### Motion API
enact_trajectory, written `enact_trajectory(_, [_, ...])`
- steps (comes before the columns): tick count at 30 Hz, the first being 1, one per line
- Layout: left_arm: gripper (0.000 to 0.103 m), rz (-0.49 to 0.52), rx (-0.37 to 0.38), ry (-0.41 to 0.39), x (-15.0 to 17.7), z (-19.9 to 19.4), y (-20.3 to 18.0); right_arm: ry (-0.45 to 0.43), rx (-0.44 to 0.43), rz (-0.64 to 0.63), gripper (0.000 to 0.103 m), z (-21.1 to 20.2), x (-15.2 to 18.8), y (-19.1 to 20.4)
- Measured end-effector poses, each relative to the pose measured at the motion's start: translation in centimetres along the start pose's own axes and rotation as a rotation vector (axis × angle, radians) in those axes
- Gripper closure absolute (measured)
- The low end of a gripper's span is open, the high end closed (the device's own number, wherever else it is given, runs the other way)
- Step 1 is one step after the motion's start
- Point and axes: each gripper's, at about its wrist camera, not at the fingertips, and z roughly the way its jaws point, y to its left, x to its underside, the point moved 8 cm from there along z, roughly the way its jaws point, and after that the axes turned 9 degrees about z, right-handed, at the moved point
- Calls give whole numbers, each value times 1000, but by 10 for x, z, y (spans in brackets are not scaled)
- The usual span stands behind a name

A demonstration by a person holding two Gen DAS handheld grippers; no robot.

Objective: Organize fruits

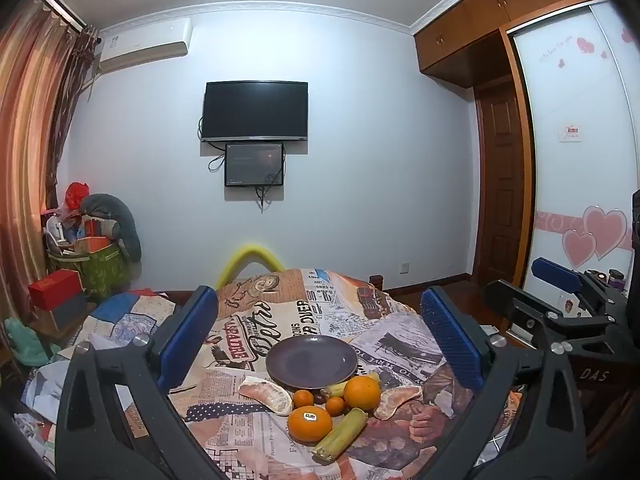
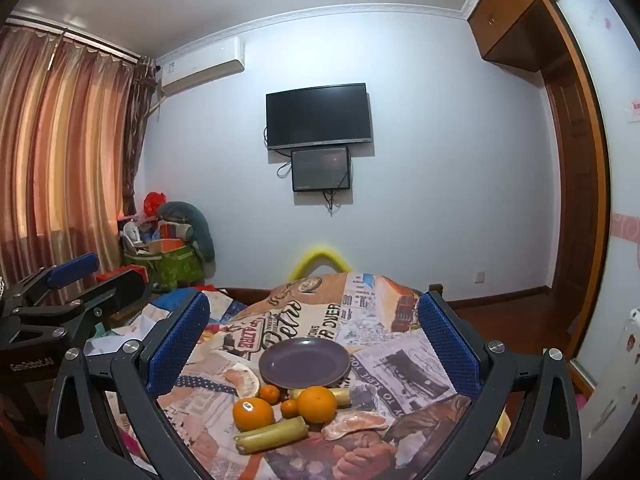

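So nothing is picked yet: both the left gripper (image 1: pixel 320 336) and right gripper (image 2: pixel 314 340) hover with fingers wide apart, empty. Fruit clusters at six o'clock of the empty plate (image 1: pixel 312 361) on the bed; the stickered orange (image 1: pixel 309 423) looks nearest to grasp first.

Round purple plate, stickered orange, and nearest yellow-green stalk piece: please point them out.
Round purple plate (image 1: pixel 311 364), left wrist view, bare centre.
Stickered orange (image 1: pixel 309 423), left wrist view, skin below the label.
Nearest yellow-green stalk piece (image 2: pixel 272 434), right wrist view, mid-length.
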Motion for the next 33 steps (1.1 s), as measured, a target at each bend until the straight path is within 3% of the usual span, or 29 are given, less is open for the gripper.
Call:
enact_trajectory(14, [0, -30, -12, 23, 8, 10, 5, -10, 7, -2, 0, -14, -7, 9])
enact_trajectory(33, [0, -39, 7, 38, 12, 16, 8, 7, -5, 10, 0, 0, 1, 1])
